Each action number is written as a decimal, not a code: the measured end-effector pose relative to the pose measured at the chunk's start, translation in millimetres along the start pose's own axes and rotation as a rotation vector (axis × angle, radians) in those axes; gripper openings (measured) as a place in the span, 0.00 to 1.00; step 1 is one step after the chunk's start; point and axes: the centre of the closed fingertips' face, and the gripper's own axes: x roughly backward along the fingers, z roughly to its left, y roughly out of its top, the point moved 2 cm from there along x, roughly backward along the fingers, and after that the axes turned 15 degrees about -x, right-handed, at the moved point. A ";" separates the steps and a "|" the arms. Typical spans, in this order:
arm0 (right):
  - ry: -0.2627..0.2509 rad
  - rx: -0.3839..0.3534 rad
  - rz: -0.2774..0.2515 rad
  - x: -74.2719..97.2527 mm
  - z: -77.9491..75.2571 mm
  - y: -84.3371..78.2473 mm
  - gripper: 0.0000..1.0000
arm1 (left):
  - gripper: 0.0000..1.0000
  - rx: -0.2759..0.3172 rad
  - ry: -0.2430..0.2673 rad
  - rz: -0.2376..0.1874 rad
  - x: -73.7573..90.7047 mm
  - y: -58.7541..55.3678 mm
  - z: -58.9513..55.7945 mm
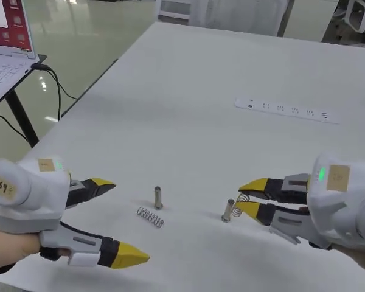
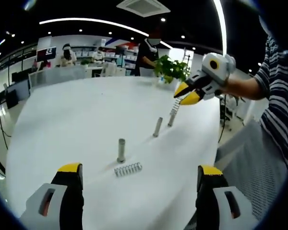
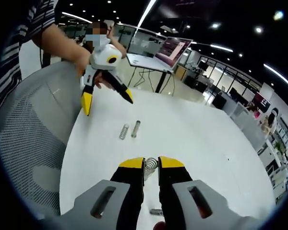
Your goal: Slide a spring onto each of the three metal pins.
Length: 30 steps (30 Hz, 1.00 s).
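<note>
The white worktop (image 1: 201,79) runs from the bottom of the head view to its top edge.

The left gripper (image 1: 129,220) sits at the lower left of the head view, held in a hand (image 1: 6,246) that enters from the left edge. It lies low over the worktop and points toward the middle of the frame. Its two yellow-tipped jaws are spread wide with nothing between them. The right gripper (image 1: 239,196) comes in from the lower right, level and pointing left. Its jaws are drawn narrow and pinch one spring.

An open laptop (image 1: 3,42) stands on a stand at the upper left, off the worktop. One white power strip (image 1: 286,111) lies at the upper right, well apart from the small parts.

Two metal pins stand upright in the head view. The first pin (image 1: 157,198) is near the lower centre. The second pin (image 1: 228,210) is just left of the right gripper's tips. In the left gripper view a slim shape under the pinched spring may be a third pin, but I cannot tell.

Two springs can be counted. The loose spring (image 1: 150,217) lies flat on the worktop just below the first pin. The held spring (image 3: 151,166) sits between the right jaws, just above and right of the second pin in the head view.
</note>
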 end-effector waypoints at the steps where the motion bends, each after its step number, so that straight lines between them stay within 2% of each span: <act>1: -0.007 -0.018 -0.006 -0.1 -2.9 0.8 0.08 | 0.96 0.008 0.006 -0.008 0.7 1.1 1.3; 3: -0.015 -0.044 -0.010 -0.9 -8.3 1.0 0.08 | 0.97 0.016 0.014 -0.018 1.8 2.8 3.0; 7: -0.029 -0.080 -0.020 -3.6 -15.7 1.4 0.08 | 0.97 0.008 0.015 -0.006 2.4 2.5 4.1; 11: -0.039 -0.107 -0.026 -6.3 -20.2 2.3 0.08 | 0.98 0.003 0.020 -0.017 3.7 8.7 5.8; 16: -0.029 -0.109 -0.021 -10.2 -18.5 2.1 0.08 | 0.98 -0.005 0.015 -0.025 3.4 12.5 6.8; 30: -0.014 -0.108 0.002 -22.7 -16.7 -2.2 0.08 | 0.97 -0.001 0.028 -0.017 8.6 10.0 12.1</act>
